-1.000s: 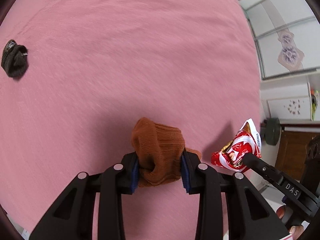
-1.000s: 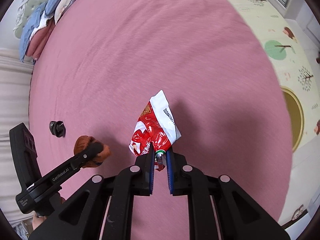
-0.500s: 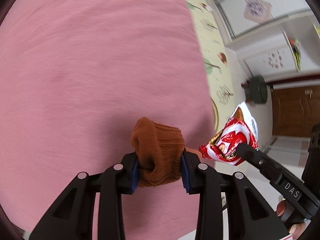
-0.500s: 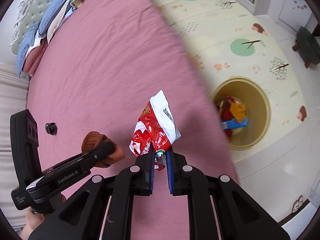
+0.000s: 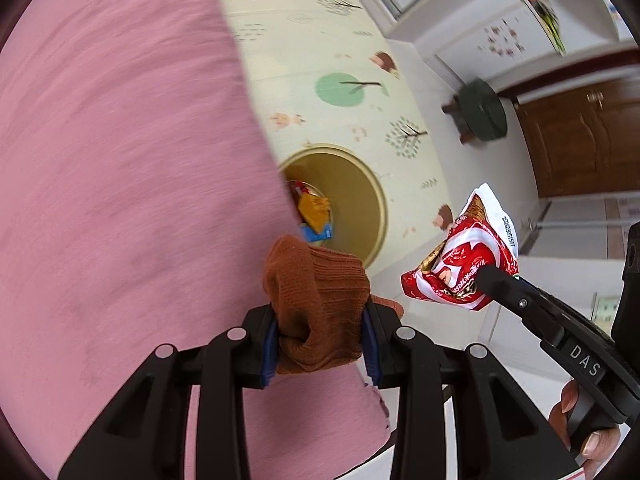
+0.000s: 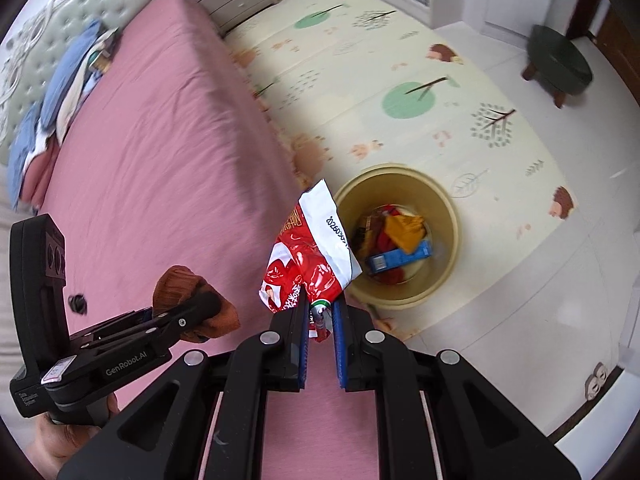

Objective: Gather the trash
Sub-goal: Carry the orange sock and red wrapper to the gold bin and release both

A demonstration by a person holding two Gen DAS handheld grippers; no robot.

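Step in hand: carrying two pieces from the bed (image 6: 152,152) to the yellow bin (image 6: 446,204) on the floor mat (image 6: 360,92), judged from how things lie now.
Where the bin is: on the mat just beside the long edge of the bed; it already contains an orange piece, a blue box and some red things.
How to do it well: each hand-held gripper should come fully above the mouth of the bin before it lets go — the bed edge covers part of the bin in the left wrist view, so a drop made too early may land on the bed or the mat.
Order: probably one piece at a time, so the two do not knock together above the rim.
Left hand-held gripper (image 5: 320,344): closed on the brown knitted sock (image 5: 316,300); the blue pads press it from both sides and it bulges above them.
Right hand-held gripper (image 6: 320,320): nearly pressed together, pinching the lower edge of the red and white snack wrapper (image 6: 312,252) — the rest of it stands free above the fingers.
Handling: the wrapper is light and may flutter aside; the sock should fall straight.
Left on the bed: a small dark object (image 6: 78,304), near the left hand-held gripper in the right wrist view; too small to tell what it is.
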